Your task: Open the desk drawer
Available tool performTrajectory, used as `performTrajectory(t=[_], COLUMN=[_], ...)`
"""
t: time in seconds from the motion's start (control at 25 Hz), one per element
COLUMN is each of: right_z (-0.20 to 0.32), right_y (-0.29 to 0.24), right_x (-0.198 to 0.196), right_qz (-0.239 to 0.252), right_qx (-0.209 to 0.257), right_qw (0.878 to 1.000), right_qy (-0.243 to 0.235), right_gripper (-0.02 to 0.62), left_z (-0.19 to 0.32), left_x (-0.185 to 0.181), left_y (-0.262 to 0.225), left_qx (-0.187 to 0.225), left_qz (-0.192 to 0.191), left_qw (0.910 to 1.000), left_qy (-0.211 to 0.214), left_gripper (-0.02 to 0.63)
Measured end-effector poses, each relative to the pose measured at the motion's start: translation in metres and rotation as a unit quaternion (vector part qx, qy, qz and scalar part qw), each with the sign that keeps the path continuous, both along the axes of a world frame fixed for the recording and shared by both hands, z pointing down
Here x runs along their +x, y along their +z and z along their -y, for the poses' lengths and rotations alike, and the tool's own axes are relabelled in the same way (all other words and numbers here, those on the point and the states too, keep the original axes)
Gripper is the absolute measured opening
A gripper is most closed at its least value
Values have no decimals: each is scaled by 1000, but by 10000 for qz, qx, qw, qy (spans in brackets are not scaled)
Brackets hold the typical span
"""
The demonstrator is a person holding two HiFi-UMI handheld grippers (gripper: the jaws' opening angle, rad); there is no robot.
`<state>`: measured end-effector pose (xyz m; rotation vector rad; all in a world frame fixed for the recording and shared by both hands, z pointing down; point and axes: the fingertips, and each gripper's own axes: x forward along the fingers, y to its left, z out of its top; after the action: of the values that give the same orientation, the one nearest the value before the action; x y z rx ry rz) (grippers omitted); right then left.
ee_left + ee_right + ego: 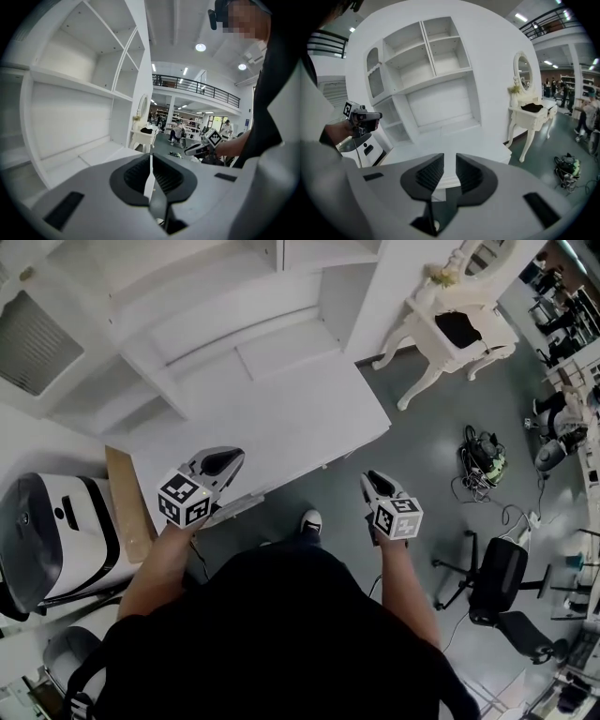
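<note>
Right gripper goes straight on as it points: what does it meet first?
Most likely the front edge of the flat white desk top, seen between the open jaws of the right gripper; nothing nearer shows, depth unclear.

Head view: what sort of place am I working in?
Likely a big showroom or workshop hall, not a home: a white desk, a vanity table standing apart nearby, and a railed mezzanine overhead.
</note>
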<state>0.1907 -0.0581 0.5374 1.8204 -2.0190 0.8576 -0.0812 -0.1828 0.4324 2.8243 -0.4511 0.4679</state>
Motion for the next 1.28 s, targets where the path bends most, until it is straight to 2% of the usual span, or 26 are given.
performTrajectory(t=[0.48,0.68,1.28], right_z=[32,45,56], right_y=[112,156,261], right_x=[16,3,-3], right_qz=[145,191,78], right_qx=[-1055,-1487,-2400], right_qw=[9919,9826,9580], right_qy=[-691,-1095,-1569], right_gripper=[89,95,107], left_z=[25,29,19], left_x=[-14,-28,-74], left_y=[23,36,66], left_qx=[-236,-382,-756], left_qz=[332,484,881], left_qw=[9965,9930,9776], left_qy=[-729,-1005,-1758], left_gripper=[23,23,23])
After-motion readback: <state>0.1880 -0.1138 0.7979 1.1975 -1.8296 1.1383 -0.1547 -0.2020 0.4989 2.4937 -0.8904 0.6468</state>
